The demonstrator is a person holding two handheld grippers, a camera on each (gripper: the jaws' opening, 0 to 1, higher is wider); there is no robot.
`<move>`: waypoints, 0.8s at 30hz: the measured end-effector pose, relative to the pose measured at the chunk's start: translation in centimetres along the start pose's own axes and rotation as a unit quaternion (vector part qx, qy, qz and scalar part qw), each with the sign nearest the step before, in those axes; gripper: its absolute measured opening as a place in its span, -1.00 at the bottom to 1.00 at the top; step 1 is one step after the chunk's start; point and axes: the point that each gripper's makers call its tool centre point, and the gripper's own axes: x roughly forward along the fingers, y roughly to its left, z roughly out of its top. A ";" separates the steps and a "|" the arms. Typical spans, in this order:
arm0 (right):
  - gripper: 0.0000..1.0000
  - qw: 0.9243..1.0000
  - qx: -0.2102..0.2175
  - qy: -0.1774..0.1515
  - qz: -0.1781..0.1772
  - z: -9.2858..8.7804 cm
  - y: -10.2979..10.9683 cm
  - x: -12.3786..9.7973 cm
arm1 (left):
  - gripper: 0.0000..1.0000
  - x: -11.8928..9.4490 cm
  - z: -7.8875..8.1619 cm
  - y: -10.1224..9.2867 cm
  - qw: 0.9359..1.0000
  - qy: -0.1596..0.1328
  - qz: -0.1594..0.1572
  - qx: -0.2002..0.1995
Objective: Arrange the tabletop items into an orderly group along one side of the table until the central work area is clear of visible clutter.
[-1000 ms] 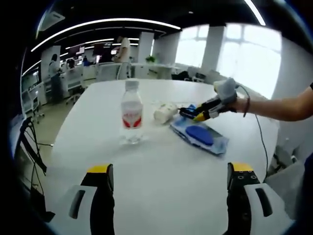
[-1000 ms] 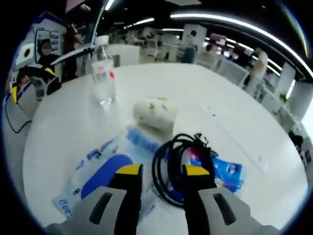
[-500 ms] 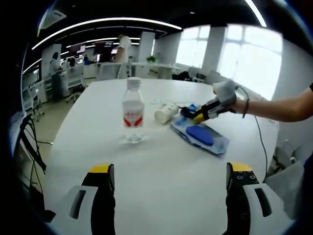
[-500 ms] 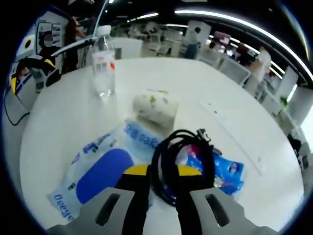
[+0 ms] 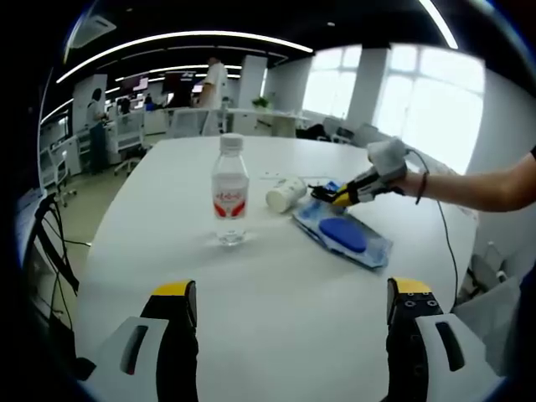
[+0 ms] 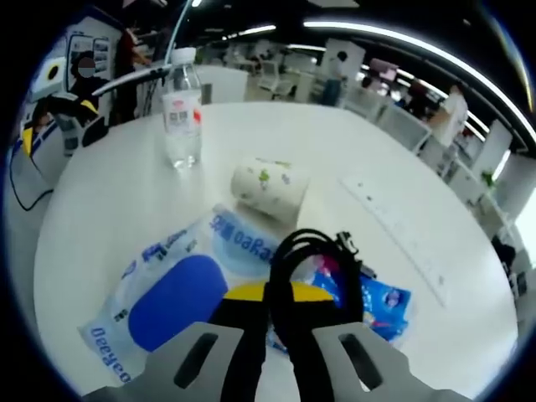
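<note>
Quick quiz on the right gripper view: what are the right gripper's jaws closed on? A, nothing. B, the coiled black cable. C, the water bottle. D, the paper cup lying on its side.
B: the right gripper has its yellow-tipped jaws pinched together on the coiled black cable, which loops up over the blue packets, while the water bottle and paper cup sit apart, farther up the table.

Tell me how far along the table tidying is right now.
Early. Nothing looks grouped yet: the water bottle, paper cup and blue-printed plastic bag sit spread around mid-table. In hand: the right tool has closed on the coiled black cable lying over the small blue packet. The left tool is open, holding nothing. Everything remains to be moved aside.
</note>
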 end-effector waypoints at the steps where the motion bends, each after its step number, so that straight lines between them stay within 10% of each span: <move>1: -0.92 1.000 -0.003 -0.001 -0.002 0.0 0.0 0.0 | 0.83 0.0 0.0 0.0 1.000 0.000 0.000 0.000; 24: -0.95 0.999 -0.022 -0.036 -0.033 2.3 -0.9 -3.0 | 0.83 -0.2 0.5 -0.3 1.000 -0.010 -0.002 0.001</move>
